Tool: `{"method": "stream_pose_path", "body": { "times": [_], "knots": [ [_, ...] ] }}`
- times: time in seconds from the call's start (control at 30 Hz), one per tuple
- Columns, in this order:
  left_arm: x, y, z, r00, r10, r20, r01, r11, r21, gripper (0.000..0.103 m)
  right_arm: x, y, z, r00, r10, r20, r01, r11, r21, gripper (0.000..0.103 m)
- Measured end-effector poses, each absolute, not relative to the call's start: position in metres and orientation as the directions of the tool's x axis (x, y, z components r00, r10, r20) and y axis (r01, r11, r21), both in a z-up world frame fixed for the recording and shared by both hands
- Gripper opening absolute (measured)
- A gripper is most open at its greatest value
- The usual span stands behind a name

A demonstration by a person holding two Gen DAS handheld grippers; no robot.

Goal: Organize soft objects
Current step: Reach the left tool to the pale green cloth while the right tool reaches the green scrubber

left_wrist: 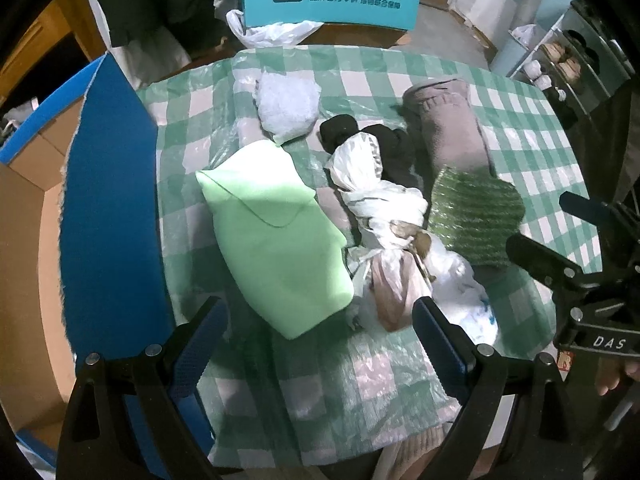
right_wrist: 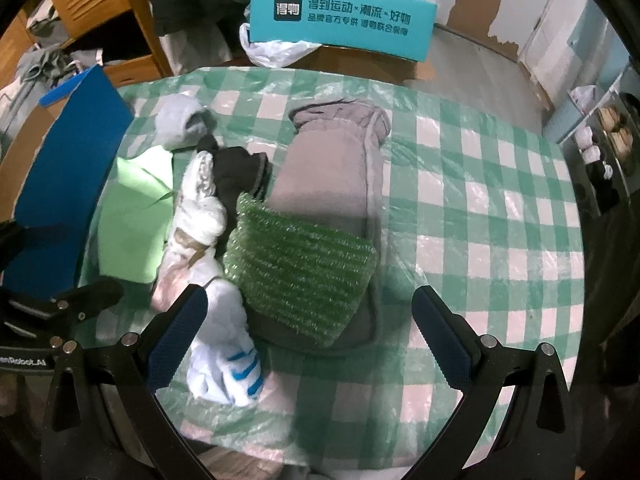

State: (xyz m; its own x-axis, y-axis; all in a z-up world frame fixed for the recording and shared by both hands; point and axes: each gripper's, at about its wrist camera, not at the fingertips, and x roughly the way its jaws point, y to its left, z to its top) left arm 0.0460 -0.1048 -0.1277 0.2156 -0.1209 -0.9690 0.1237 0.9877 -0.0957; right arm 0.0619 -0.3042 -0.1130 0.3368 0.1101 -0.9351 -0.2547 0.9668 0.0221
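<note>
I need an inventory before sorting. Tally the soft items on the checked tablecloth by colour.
Green: 2, the light green cloth and the dark green knitted piece
White: 2, the knotted white bundle and the white sock with blue stripes
Grey: 2, the pale grey bundle and the long grey-brown roll
Black: 1, the black garment
Total: 7
</note>
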Motion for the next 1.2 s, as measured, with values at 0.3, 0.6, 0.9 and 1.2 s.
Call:
{"method": "stream_pose_path", "body": {
  "times": [0.3, 0.6, 0.9, 1.2],
  "knots": [
    [0.061, -0.098, -0.149, 0.177, -0.105, -0.979, 0.086, 0.992, -0.091, 0.095, 0.081, -0.300, -0.132, 0.334, 0.083, -0.939, -0.256, 0.967, -0.005, 0.101],
    [0.079, -0.094, -0.160, 0.164, -0.081, -0.983, 0.069, 0.995, -0.070, 0.095, 0.086, -0.293, -0.143, 0.336, 0.060, -0.940, -0.285, 0.958, -0.041, 0.096],
    [0.093, -0.082, -0.175, 0.136, -0.095, -0.986, 0.038, 0.995, -0.091, 0.095, 0.084, -0.291, -0.155, 0.301, 0.072, -0.951, -0.312, 0.950, -0.027, 0.071],
    [0.093, -0.073, -0.174, 0.157, -0.072, -0.985, 0.024, 0.997, -0.069, 0.081, 0.080, -0.289, -0.151, 0.286, 0.121, -0.951, -0.342, 0.939, 0.016, 0.026]
  ]
}}
